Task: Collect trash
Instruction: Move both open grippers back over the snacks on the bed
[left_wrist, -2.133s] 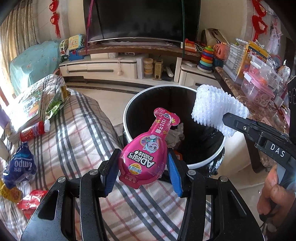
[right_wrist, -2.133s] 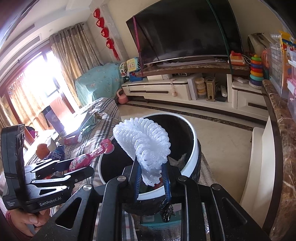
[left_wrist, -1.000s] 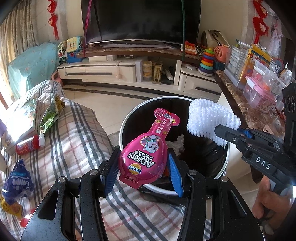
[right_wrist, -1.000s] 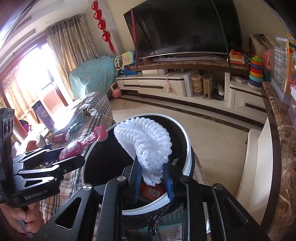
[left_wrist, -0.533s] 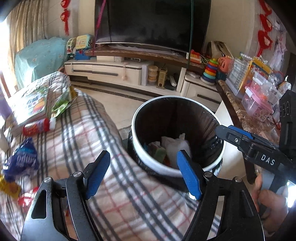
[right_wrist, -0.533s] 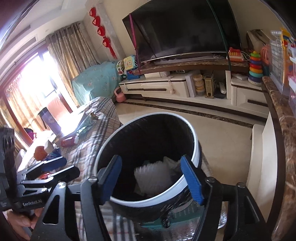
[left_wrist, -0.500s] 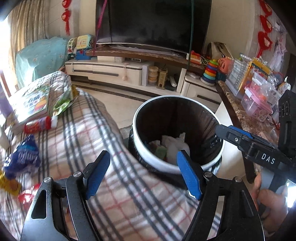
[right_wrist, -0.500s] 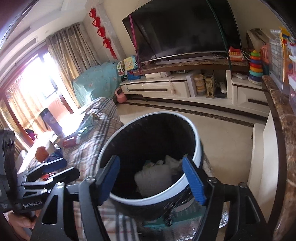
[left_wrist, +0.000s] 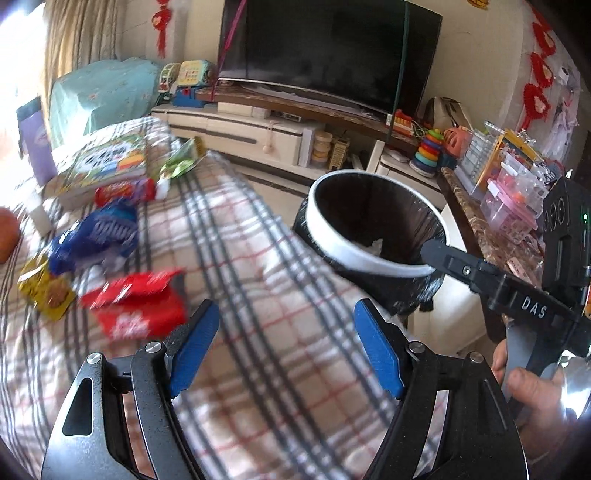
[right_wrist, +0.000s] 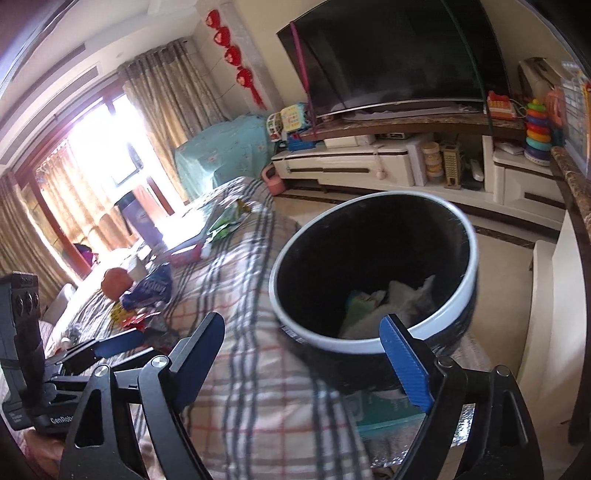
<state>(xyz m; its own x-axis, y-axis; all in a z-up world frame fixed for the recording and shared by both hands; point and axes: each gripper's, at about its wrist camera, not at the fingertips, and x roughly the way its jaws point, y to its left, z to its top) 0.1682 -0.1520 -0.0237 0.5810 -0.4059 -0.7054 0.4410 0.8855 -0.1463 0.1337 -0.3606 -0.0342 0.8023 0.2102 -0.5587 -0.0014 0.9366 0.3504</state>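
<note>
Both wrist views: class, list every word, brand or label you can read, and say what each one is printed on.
"DAS": on the arm of the right hand-held gripper, seen in the left wrist view.
"GenRob", cut off by a finger: on the body of the left hand-held gripper, seen in the right wrist view.
Blue wrapper, red wrapper, yellow packet and picture book on the plaid cover: printed, but too blurred to read.

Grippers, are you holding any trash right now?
No. The left gripper and right gripper are both open with nothing between their blue pads.
</note>
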